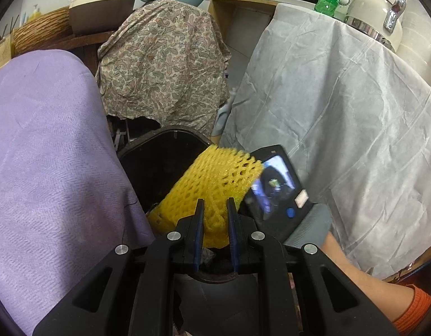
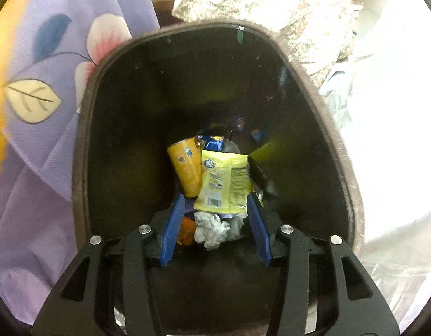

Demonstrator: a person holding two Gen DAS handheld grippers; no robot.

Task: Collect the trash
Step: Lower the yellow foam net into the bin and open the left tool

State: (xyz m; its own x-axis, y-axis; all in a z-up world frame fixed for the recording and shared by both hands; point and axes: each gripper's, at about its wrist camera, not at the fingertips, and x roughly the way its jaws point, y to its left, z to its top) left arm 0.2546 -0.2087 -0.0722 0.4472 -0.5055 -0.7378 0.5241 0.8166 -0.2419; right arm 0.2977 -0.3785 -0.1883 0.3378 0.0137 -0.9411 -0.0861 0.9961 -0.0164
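The yellow foam fruit net [image 1: 215,184] is pinched between the two blue pads of the left tongs [image 1: 214,204], and it sticks out toward 12 o'clock, right over the near rim of the dark trash bin [image 1: 159,151]. The next good move, I think, is to carry the net a bit farther over the middle of the hole before letting go, because it is light and springy and could catch on the rim or bounce out. The right tongs [image 2: 215,198] are spread wide with nothing between them, and they hang over the bin's mouth looking down; they should get out of the way so the net can fall past. Deep in the bin [image 2: 352,196] there is already trash: a yellow paper cup [image 2: 186,165] at 11 o'clock, a pale yellow snack bag [image 2: 225,184] just beside it, a crumpled white tissue [image 2: 212,228] at 6 o'clock, something orange [image 2: 187,231] next to that, and a blue wrapper [image 2: 212,141] behind. A purple cloth [image 1: 53,145] hangs at 9 o'clock from the bin, a paisley cloth [image 1: 165,58] at 12, and a grey cover [image 1: 341,112] at 3.
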